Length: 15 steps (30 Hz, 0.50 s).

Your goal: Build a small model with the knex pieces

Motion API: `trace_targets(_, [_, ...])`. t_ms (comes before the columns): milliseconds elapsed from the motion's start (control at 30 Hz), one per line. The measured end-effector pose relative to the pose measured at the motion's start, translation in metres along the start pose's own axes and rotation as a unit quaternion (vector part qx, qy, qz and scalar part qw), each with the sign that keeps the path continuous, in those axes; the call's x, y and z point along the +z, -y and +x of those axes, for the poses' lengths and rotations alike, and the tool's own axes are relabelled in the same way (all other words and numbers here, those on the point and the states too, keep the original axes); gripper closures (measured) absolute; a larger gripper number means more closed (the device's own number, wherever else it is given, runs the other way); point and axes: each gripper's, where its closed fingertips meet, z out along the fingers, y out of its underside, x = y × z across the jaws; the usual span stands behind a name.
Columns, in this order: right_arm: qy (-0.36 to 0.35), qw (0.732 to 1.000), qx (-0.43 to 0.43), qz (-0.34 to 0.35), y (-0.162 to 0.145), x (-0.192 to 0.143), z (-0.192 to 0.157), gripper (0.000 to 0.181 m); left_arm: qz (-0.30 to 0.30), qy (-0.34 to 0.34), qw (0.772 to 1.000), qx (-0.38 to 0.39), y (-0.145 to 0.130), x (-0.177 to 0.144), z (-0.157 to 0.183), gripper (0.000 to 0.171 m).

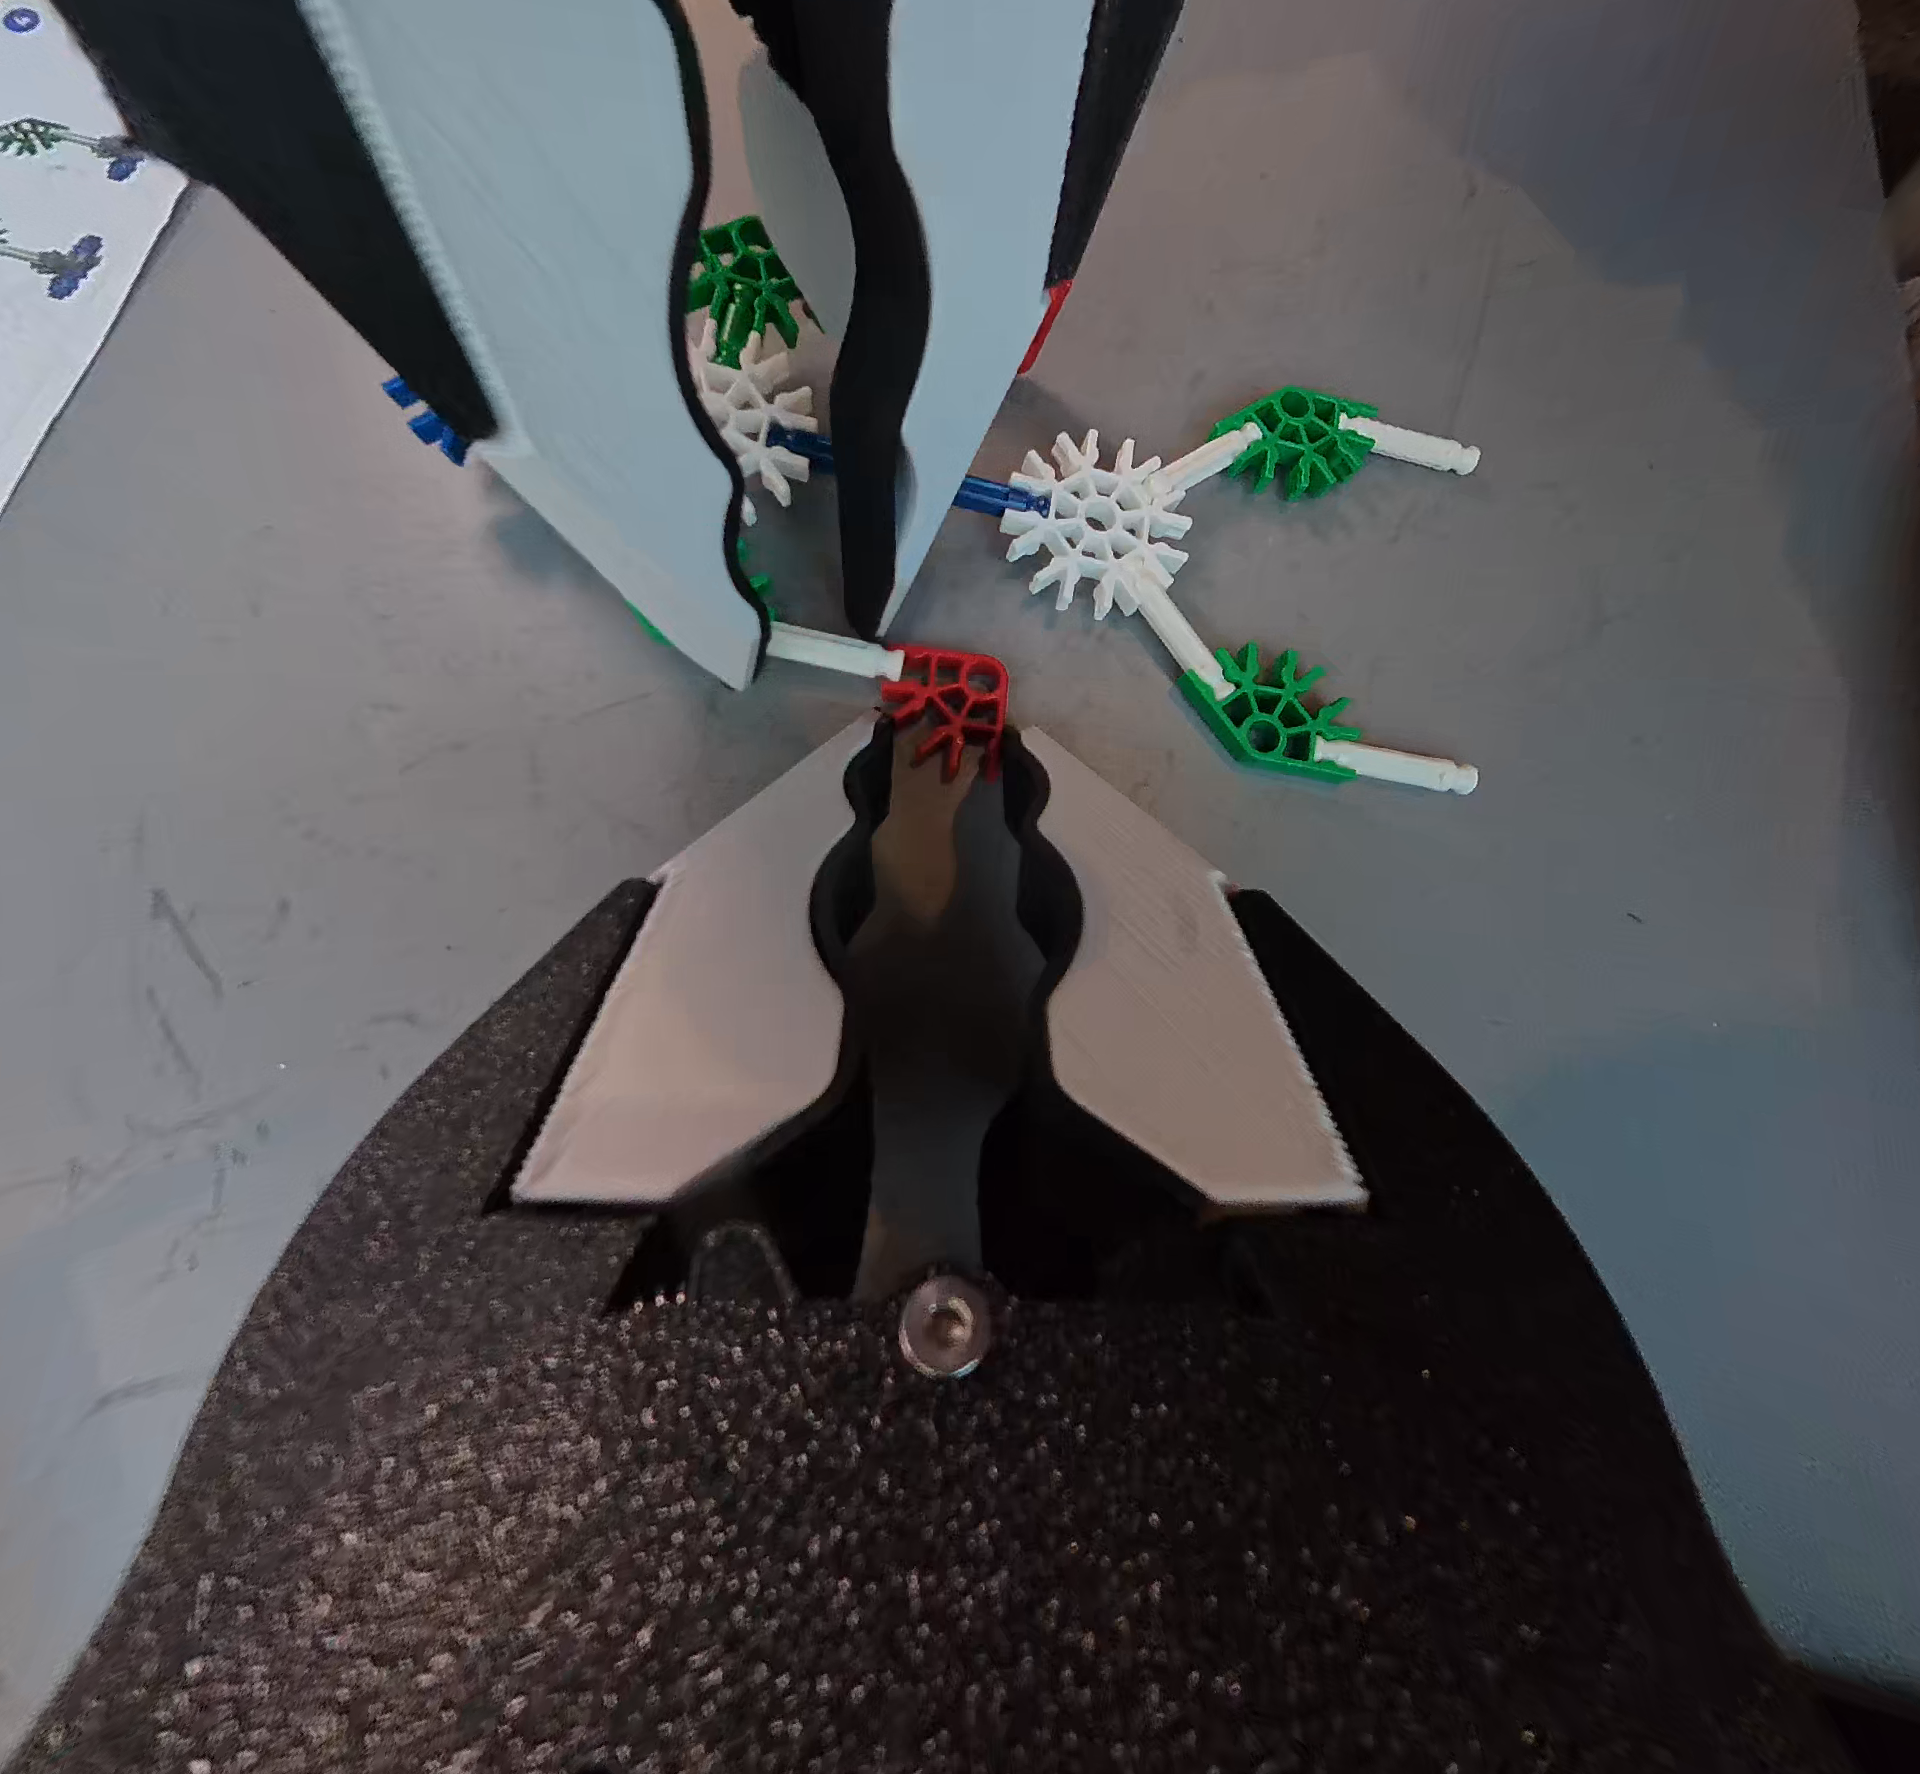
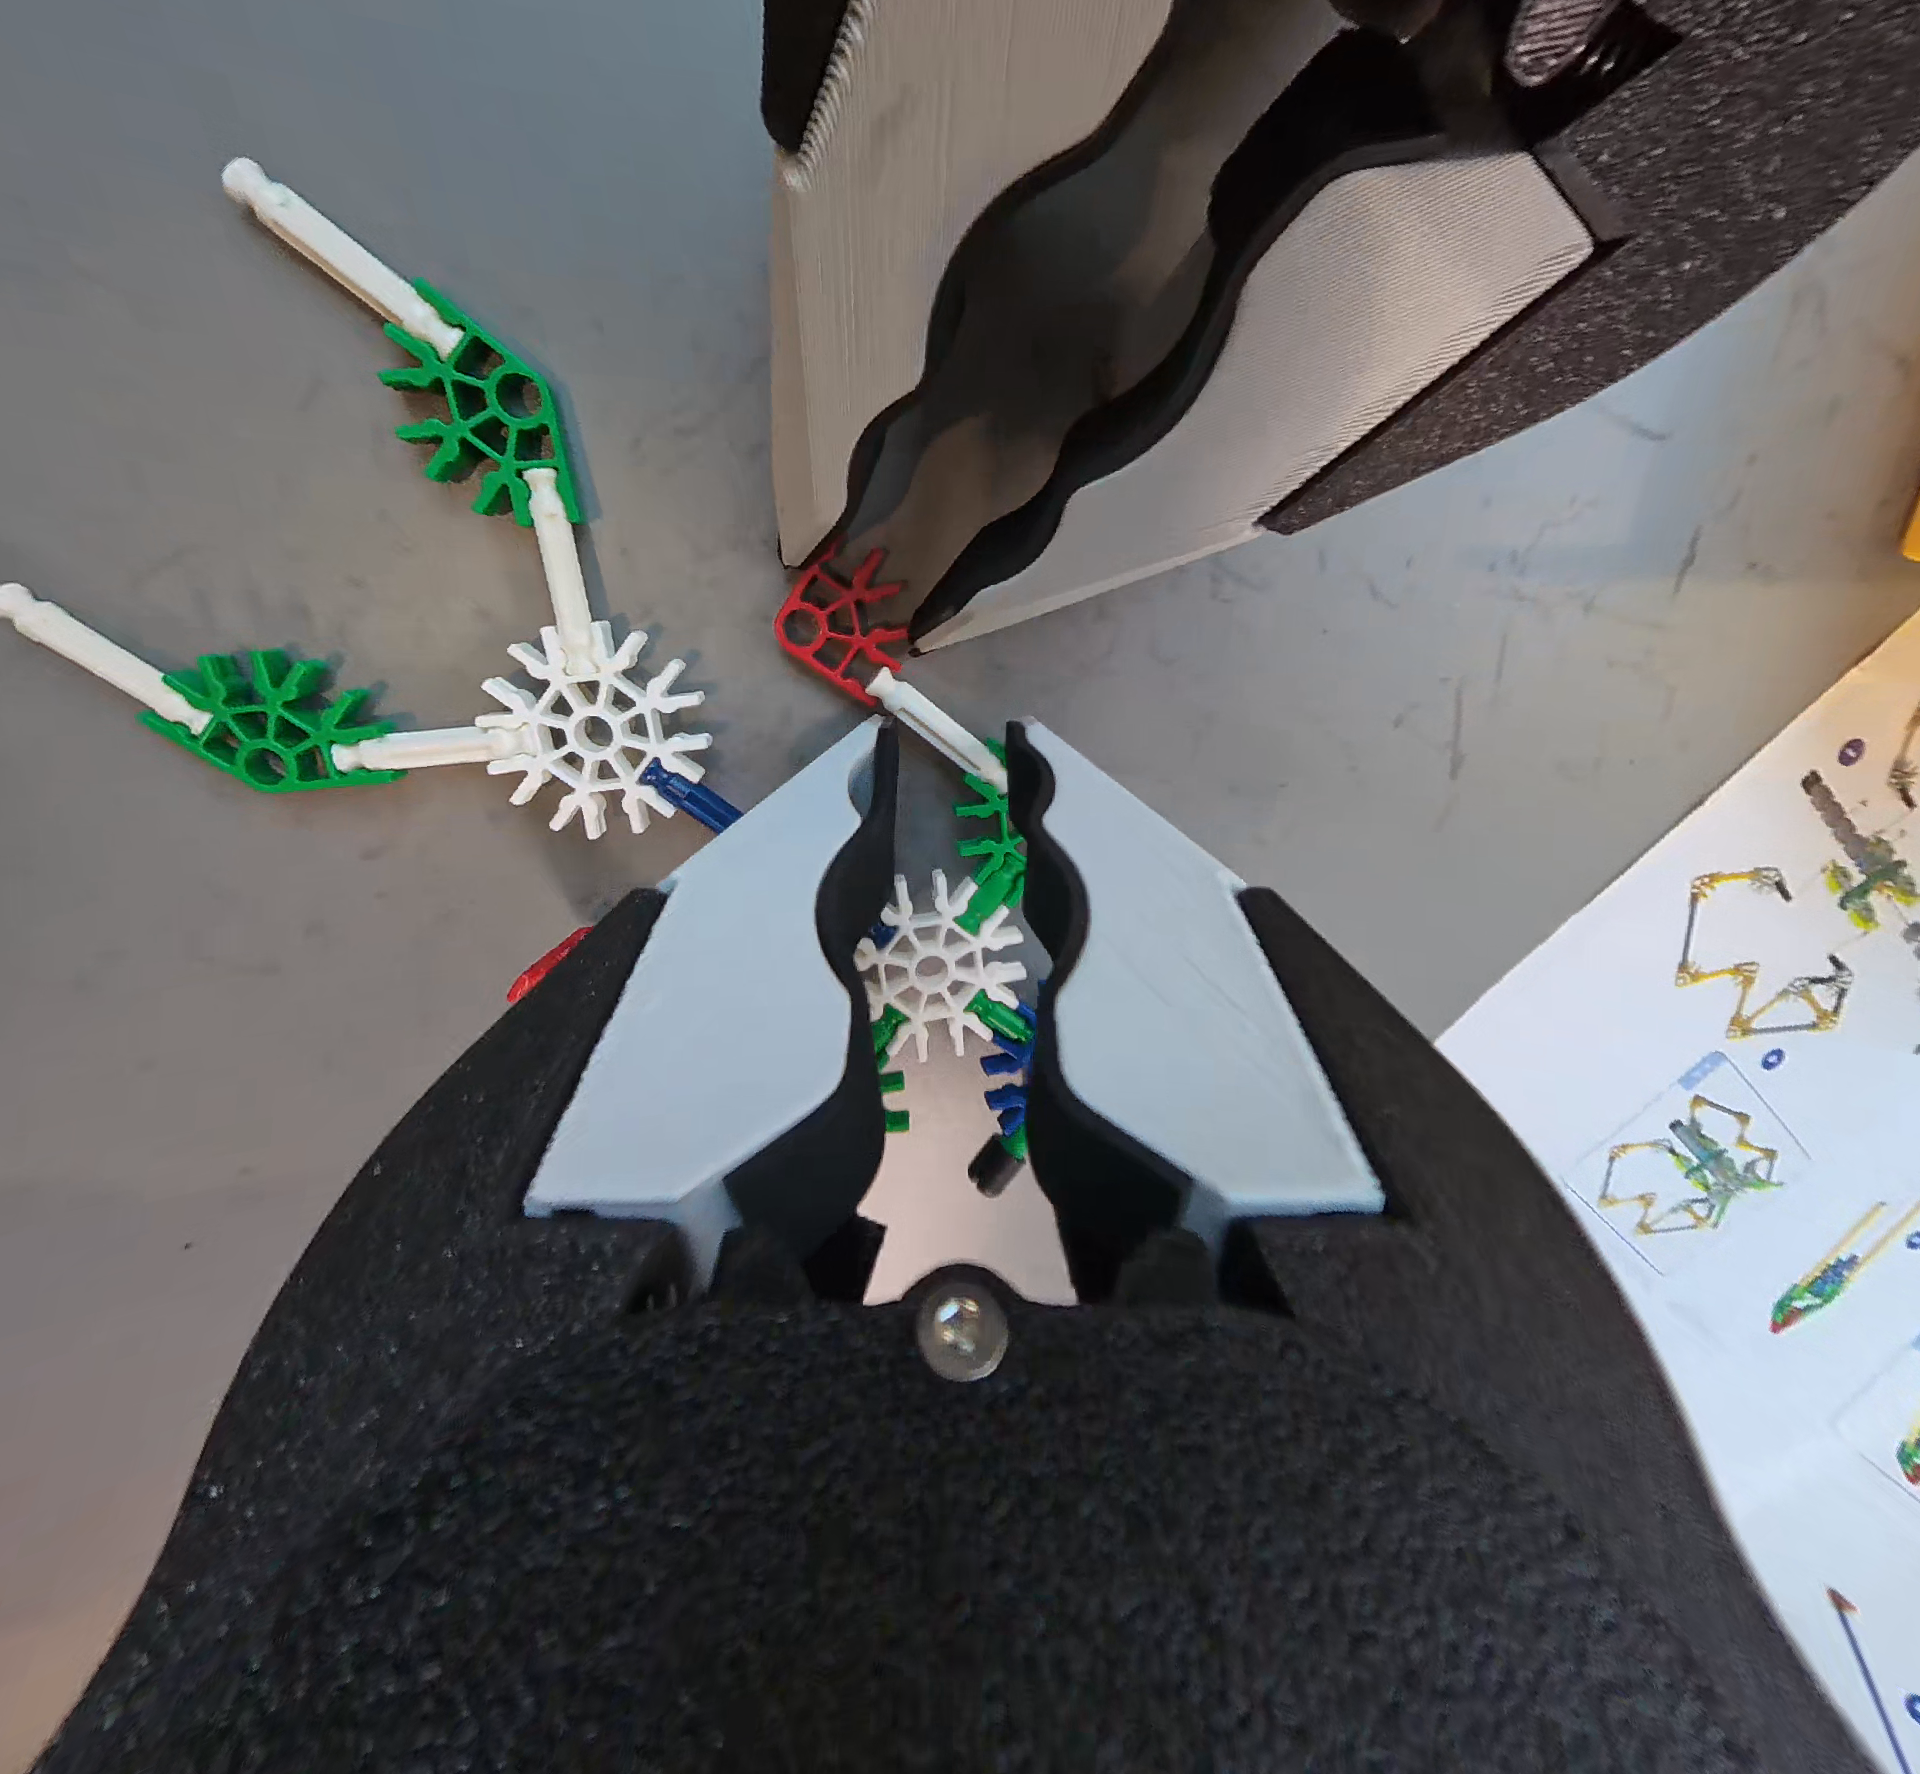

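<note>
My left gripper is shut on a red corner connector low over the grey table. It also shows from the top in the right wrist view, holding the same red connector. My right gripper is shut on a short white rod whose far end sits in the red connector. That rod belongs to a built piece lying between the right fingers: a white snowflake connector, green connectors and a blue part. The right gripper comes in from the top of the left wrist view.
A blue rod runs on to another white snowflake connector with two green connectors and white rods, flat on the table. A printed instruction sheet lies to the right. A loose red piece lies beside my right gripper. Less than 4 cm separates the two grippers' tips.
</note>
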Motion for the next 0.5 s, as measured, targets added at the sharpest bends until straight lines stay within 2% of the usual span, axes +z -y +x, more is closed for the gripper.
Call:
trace_targets(167, [0.005,1.000,-0.002,0.011,0.001,-0.003,-0.004,0.167,0.003,-0.001,1.000,0.000,0.000,0.000,0.000,0.152])
trace_targets(233, [0.001,1.000,-0.001,0.022,0.004,-0.005,-0.005,0.174,0.004,0.000,1.000,0.002,0.000,0.000,0.000,0.152])
trace_targets(500, [0.003,0.999,-0.017,0.029,0.007,-0.004,-0.010,0.176,0.006,0.000,1.000,0.009,0.000,0.000,0.000,0.152])
